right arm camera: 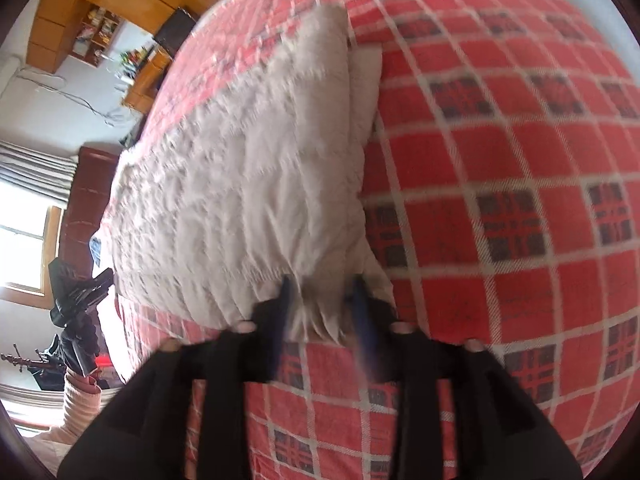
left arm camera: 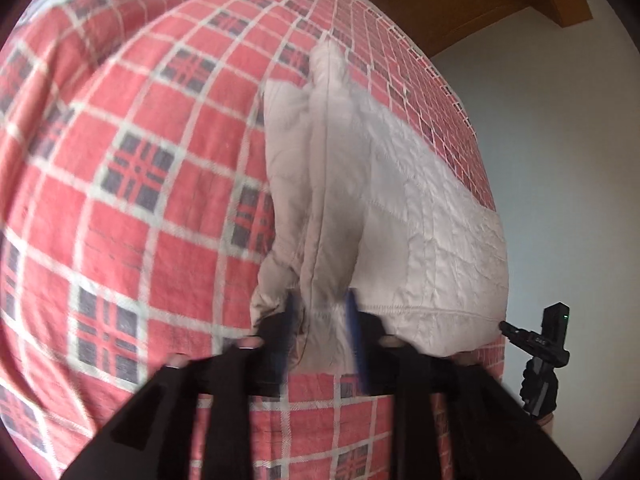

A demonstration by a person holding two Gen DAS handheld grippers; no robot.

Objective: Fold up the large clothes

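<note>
A pale pinkish-white quilted jacket [left arm camera: 420, 216] lies on a bed with a red plaid cover [left arm camera: 120, 160]. My left gripper [left arm camera: 322, 312] is shut on a bunched sleeve cuff of the jacket, and the sleeve runs away from it across the jacket body. In the right wrist view the same jacket [right arm camera: 240, 184] spreads to the left, and my right gripper [right arm camera: 322, 300] is shut on a gathered fold at its near corner. Both views are blurred by motion. The other gripper [left arm camera: 538, 340] shows at the right edge of the left wrist view.
The plaid bed cover [right arm camera: 500, 160] fills most of both views. Wooden cabinets [right arm camera: 100, 12] and a shelf stand beyond the bed. A window with curtains [right arm camera: 28, 208] is at the left. A white wall [left arm camera: 560, 140] lies past the bed's right edge.
</note>
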